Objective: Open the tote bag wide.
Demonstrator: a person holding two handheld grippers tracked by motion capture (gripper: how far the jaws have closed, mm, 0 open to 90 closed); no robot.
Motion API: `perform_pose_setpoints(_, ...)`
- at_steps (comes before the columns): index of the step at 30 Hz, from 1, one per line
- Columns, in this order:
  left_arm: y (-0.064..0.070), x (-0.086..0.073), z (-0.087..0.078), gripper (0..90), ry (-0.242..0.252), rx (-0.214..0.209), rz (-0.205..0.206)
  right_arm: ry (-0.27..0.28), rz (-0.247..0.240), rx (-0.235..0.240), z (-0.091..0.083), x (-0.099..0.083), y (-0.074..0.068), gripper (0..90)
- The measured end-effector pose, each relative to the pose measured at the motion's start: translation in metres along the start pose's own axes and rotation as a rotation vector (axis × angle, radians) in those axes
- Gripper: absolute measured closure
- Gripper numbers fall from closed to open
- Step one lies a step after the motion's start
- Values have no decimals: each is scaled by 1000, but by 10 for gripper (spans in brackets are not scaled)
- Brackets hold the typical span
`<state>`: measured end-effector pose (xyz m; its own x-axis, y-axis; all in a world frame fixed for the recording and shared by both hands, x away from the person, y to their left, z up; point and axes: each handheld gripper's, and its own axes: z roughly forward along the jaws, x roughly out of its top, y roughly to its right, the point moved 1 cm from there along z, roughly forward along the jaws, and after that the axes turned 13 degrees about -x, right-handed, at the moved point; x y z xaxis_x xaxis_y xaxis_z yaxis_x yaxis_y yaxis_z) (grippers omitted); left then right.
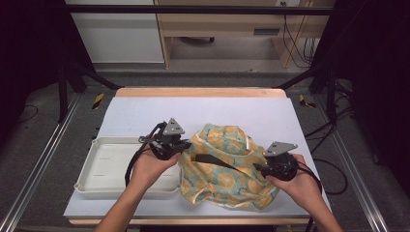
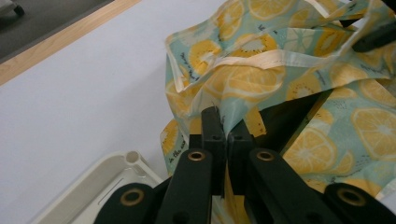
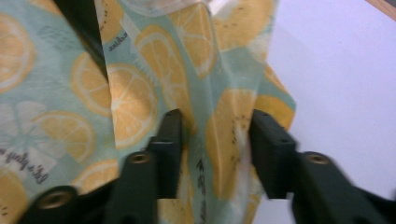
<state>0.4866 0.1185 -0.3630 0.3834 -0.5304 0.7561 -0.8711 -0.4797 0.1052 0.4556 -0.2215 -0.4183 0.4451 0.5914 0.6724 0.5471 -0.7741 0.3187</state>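
Note:
A crumpled cloth bag (image 1: 223, 170), teal with orange and lemon slices and a cream hem, lies on the pale table in front of me. A black strap (image 1: 213, 160) runs across it. My left gripper (image 1: 186, 144) is at the bag's left edge; in the left gripper view its jaws (image 2: 226, 127) are pressed together on a fold of the bag (image 2: 280, 79) below the hem. My right gripper (image 1: 256, 167) is at the bag's right side. In the right gripper view it (image 3: 215, 135) stands open, with a fold of the bag (image 3: 135, 93) hanging between the jaws.
A white plastic tray (image 1: 104, 166) sits at the left, right beside the bag, and its corner (image 2: 133, 161) is below my left gripper. The table (image 1: 145, 111) has bare surface behind the bag and a wooden far edge.

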Motion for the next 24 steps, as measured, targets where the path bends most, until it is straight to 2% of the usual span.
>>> perform_pose_setpoints(1, 0, -1, 1, 893, -7, -4, -2, 6, 6, -1, 0, 1, 3, 727)
perform_pose_setpoints(2, 0, -1, 1, 893, -16, -6, 1, 22, 14, -11, -1, 4, 9, 799)
perform_pose_setpoints(4, 0, -3, 5, 892, -26, -10, 2, 47, 41, -33, -3, 9, 16, 873)
perform_pose_setpoints(6, -1, -4, 9, 889, -43, -18, 3, 85, 81, -74, -7, 16, 25, 894)
perform_pose_setpoints(8, -3, -6, 15, 885, -64, -4, 6, 102, 96, -92, -10, 23, 29, 900)
perform_pose_setpoints(11, -8, -10, 20, 871, -76, -13, -5, 105, 79, -66, -12, 27, 25, 900)
perform_pose_setpoints(13, -8, -12, 20, 832, -82, -19, 10, 104, 72, -47, -13, 28, 20, 900)
perform_pose_setpoints(15, -4, -11, 17, 767, -62, -4, 31, 107, 69, -38, -13, 30, 17, 900)
perform_pose_setpoints(16, -2, -11, 15, 699, -50, 1, 38, 104, 61, -34, -12, 31, 16, 900)
perform_pose_setpoints(20, 7, -3, 1, 559, 0, 30, 67, 94, 75, -30, -5, 35, 17, 900)
perform_pose_setpoints(21, 10, -1, -4, 536, 10, 30, 76, 91, 85, -26, -3, 35, 18, 900)
perform_pose_setpoints(23, 17, 5, -12, 526, 25, 7, 105, 83, 119, -15, 2, 35, 24, 900)
perform_pose_setpoints(24, 20, 7, -14, 526, 24, -8, 116, 83, 119, -15, 2, 35, 24, 900)
